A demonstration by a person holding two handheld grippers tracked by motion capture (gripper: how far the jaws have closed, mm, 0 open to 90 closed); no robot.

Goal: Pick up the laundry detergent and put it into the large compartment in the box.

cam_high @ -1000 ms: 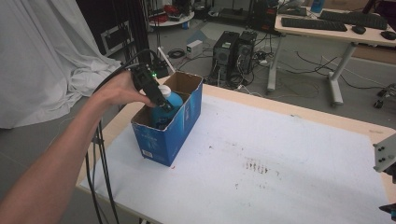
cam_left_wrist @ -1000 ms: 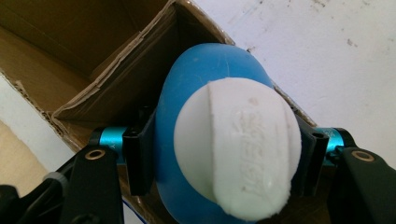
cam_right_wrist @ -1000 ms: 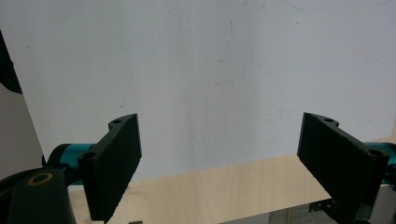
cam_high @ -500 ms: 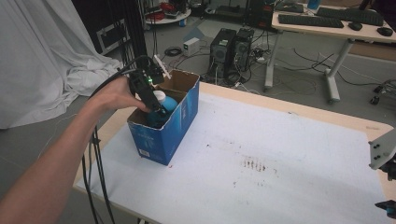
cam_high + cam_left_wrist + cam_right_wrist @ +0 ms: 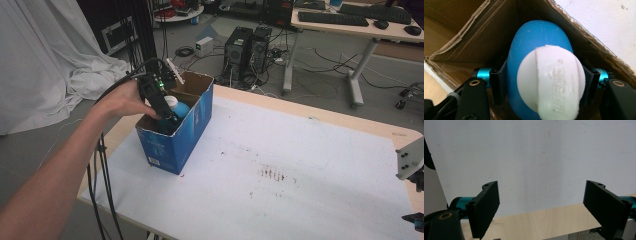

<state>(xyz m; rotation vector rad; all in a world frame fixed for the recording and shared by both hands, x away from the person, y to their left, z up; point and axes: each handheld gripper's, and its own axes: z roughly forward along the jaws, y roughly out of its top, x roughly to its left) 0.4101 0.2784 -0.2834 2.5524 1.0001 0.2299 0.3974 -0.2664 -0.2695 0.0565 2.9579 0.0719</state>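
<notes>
A blue bottle [image 5: 179,108] with a white cap [image 5: 170,101] sits tilted in the open top of a blue cardboard box [image 5: 172,145] at the table's left side. My left gripper [image 5: 167,116] reaches into the box from the left, shut on the bottle. In the left gripper view the black pads [image 5: 498,82] press both sides of the bottle [image 5: 539,40], with the cap [image 5: 549,80] facing the camera and the box's brown inner walls [image 5: 474,42] around it. My right gripper [image 5: 542,186] stands open over the table's edge with nothing between its fingers; its grey plate [image 5: 411,159] shows at the far right.
The table [image 5: 300,175] has a white cover with small dark marks [image 5: 272,175] near the middle. Black cables [image 5: 102,170] hang off its left edge. White cloth [image 5: 45,60], computer towers [image 5: 247,47] and a desk [image 5: 350,22] stand on the floor beyond.
The left gripper keeps its hold on the bottle in the box and has shifted only slightly. The right gripper has stayed put.
</notes>
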